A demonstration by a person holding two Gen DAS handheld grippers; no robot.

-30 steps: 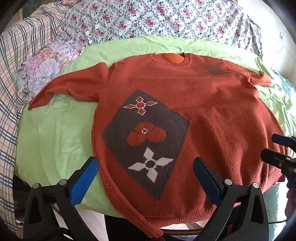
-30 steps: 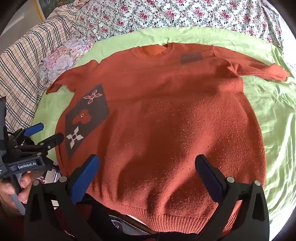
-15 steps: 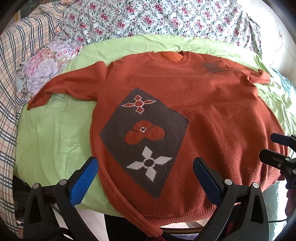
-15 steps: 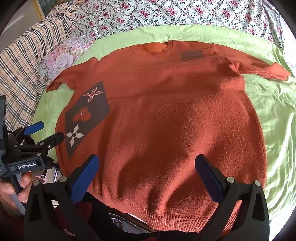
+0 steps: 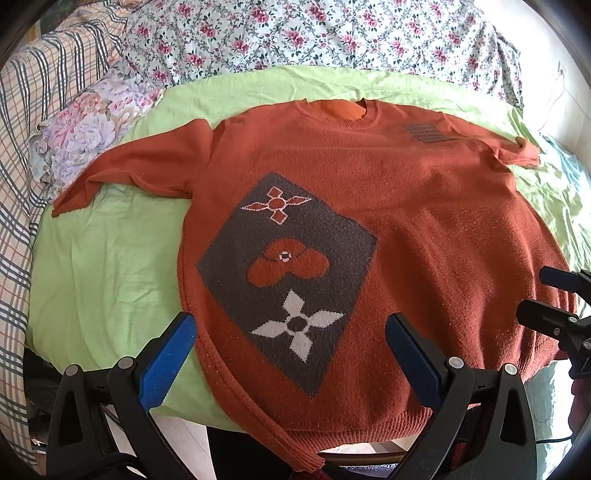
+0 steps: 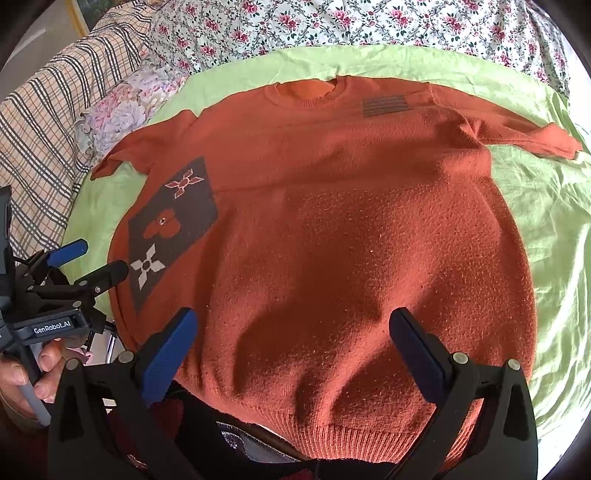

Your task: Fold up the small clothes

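An orange sweater (image 5: 424, 206) lies flat, front up, on a green sheet (image 5: 103, 266), sleeves spread to both sides. A dark diamond patch (image 5: 288, 273) with flower shapes is on its left half. The sweater also shows in the right wrist view (image 6: 332, 229). My left gripper (image 5: 291, 328) is open and empty over the hem near the patch. My right gripper (image 6: 293, 325) is open and empty over the lower right part of the sweater. Each gripper shows in the other's view, the right one (image 5: 546, 295) at the right hem, the left one (image 6: 88, 262) at the left hem.
A floral quilt (image 5: 332, 33) lies behind the sheet. A plaid blanket (image 5: 22, 110) and a floral pillow (image 5: 85, 125) sit at the left. The bed's near edge runs just under the sweater's hem (image 5: 354, 428). The green sheet (image 6: 554, 240) extends to the right.
Both views shifted very slightly; the sweater has not moved. Both grippers stay open.
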